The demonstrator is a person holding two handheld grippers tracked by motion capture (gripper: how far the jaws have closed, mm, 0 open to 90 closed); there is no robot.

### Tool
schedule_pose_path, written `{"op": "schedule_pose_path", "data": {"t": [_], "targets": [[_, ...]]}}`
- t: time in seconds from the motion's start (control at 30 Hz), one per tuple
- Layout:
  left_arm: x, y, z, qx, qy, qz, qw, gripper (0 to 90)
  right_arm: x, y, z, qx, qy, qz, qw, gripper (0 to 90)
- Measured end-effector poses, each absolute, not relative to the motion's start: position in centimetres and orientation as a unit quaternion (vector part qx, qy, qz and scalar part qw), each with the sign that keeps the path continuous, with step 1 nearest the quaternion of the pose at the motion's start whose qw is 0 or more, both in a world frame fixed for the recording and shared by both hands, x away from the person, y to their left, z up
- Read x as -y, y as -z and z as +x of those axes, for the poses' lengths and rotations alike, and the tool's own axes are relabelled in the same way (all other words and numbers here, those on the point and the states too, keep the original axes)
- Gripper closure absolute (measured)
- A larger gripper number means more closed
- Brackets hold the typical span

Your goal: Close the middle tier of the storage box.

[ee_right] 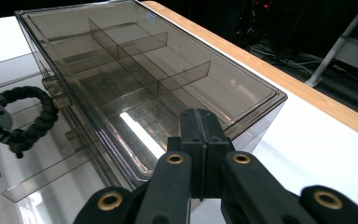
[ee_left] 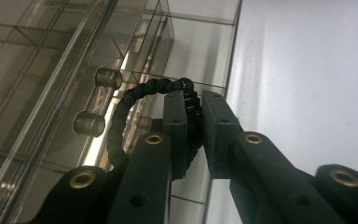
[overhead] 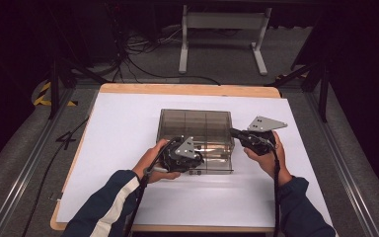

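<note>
Drawer (ee_left: 193,65) of smoky organiser box (overhead: 195,122) sits part-open at mid-table, its black rope pull (ee_left: 121,116) pinched in L gripper (ee_left: 195,100) at 6 o'clock of box, while R gripper (ee_right: 200,116), closed on nothing, braces box at 3 o'clock.

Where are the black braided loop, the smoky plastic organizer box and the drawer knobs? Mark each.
black braided loop (ee_left: 137,93): left gripper view, its arched top.
smoky plastic organizer box (ee_right: 256,88): right gripper view, bare lid near the corner.
drawer knobs (ee_left: 108,77): left gripper view, upper knob's end.
</note>
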State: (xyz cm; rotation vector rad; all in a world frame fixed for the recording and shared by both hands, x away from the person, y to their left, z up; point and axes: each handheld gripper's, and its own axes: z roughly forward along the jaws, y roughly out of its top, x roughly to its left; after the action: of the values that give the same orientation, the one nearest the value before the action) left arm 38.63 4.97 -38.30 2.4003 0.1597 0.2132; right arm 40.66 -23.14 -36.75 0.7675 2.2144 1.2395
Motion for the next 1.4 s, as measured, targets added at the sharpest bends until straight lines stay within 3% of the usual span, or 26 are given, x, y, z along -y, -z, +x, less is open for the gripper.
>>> {"op": "schedule_pose_path", "data": {"t": [0.6,0.73,1.03,1.4], "targets": [[-3.8,39.2,39.5,-0.064,-0.077,0.936,0.336,80.4,23.1,36.8,40.7,-0.810,-0.454,0.281,0.243,90.0],[-3.8,39.2,39.6,-0.070,-0.080,0.936,0.336,76.1,23.1,36.8,40.7,-0.810,-0.454,0.281,0.243,90.0],[-4.9,38.3,39.1,-0.081,-0.092,0.922,0.367,73.5,23.1,36.8,40.7,-0.810,-0.454,0.281,0.242,90.0],[-7.8,37.4,35.5,-0.082,-0.134,0.895,0.418,88.0,23.1,36.8,40.7,-0.810,-0.454,0.282,0.242,90.0]]}}
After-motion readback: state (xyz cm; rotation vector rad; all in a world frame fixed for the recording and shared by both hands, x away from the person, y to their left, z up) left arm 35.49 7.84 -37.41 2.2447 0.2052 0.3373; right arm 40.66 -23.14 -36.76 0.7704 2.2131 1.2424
